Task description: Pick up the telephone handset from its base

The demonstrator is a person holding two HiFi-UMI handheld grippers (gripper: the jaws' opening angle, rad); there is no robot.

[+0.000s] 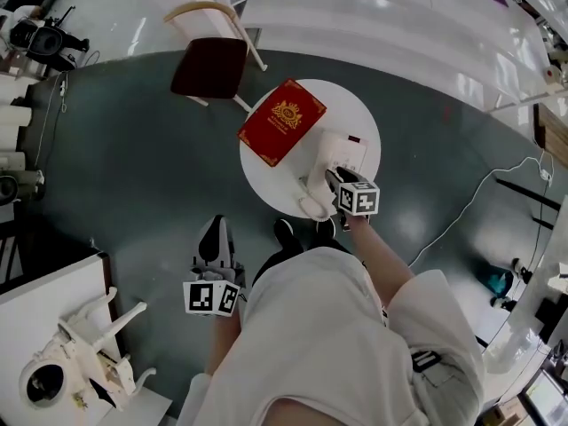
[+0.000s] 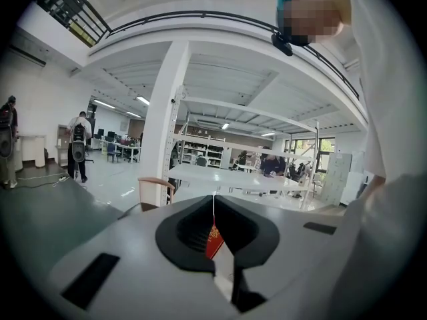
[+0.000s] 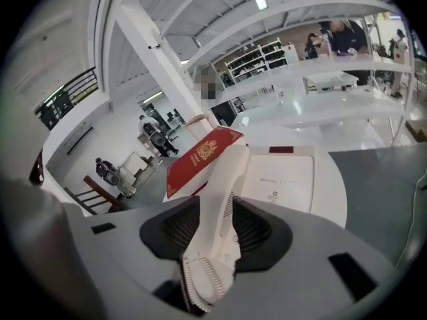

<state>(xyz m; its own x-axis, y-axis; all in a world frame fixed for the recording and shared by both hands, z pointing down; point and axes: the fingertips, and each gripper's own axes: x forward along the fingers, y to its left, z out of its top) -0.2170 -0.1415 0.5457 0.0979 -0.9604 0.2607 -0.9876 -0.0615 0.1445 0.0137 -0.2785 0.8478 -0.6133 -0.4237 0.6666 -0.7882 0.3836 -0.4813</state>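
A white telephone base (image 1: 344, 152) stands on the right of a small round white table (image 1: 266, 174), with a red book (image 1: 281, 120) beside it. The white handset (image 1: 312, 205) lies along the base's left side, its end at the table's near edge. My right gripper (image 1: 333, 178) reaches down over it. In the right gripper view the handset (image 3: 220, 199) runs between the jaws, which stand wide on either side, with the base (image 3: 283, 177) and the book (image 3: 199, 157) beyond. My left gripper (image 1: 214, 235) hangs over the floor with jaws together; its own view (image 2: 215, 244) shows only a thin slit.
A dark wooden chair (image 1: 210, 66) stands behind the table. Long white benches (image 1: 382, 25) fill the back. A white bench with a white machine (image 1: 80, 362) sits at lower left. A white cable (image 1: 461, 216) trails over the grey floor on the right.
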